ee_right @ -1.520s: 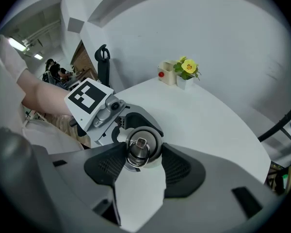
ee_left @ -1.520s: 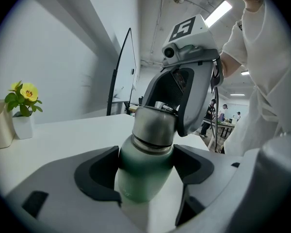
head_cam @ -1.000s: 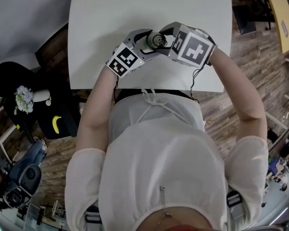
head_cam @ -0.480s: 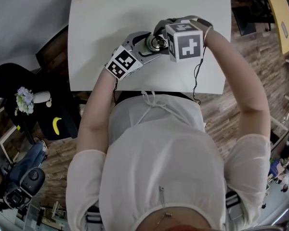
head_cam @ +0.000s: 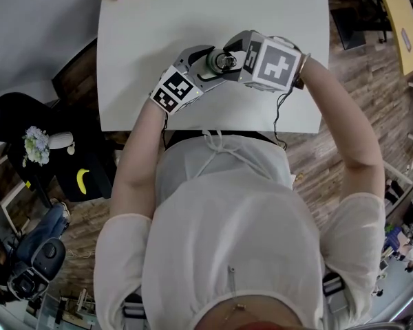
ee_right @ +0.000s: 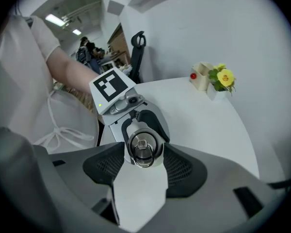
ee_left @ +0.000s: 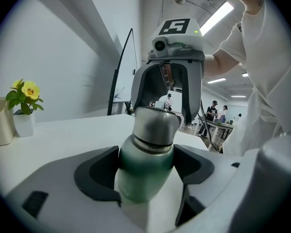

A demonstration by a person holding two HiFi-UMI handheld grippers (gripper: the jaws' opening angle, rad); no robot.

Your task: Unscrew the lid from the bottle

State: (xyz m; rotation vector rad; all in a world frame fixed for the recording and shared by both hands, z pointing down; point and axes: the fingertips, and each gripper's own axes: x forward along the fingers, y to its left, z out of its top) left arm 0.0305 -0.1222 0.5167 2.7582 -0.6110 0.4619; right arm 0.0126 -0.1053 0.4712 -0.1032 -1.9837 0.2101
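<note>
Upright green bottle [ee_left: 145, 181], long axis vertical, lid [ee_right: 144, 147] on top, contents unseen. Body clamped in left claw [ee_left: 146, 168]; right claw [ee_right: 144, 161] grips lid, jaws just eased wider.

Bright, even — ceiling strips [ee_left: 222, 14] glare; gripper views fisheye (dark corners).

green bottle [ee_left: 143, 174], silver lid [ee_left: 157, 125], white table [head_cam: 158, 40], yellow flower [ee_left: 28, 89]

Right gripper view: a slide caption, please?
Right gripper, jaws just eased wider, on the steel lid; left gripper holds the bottle.
</note>
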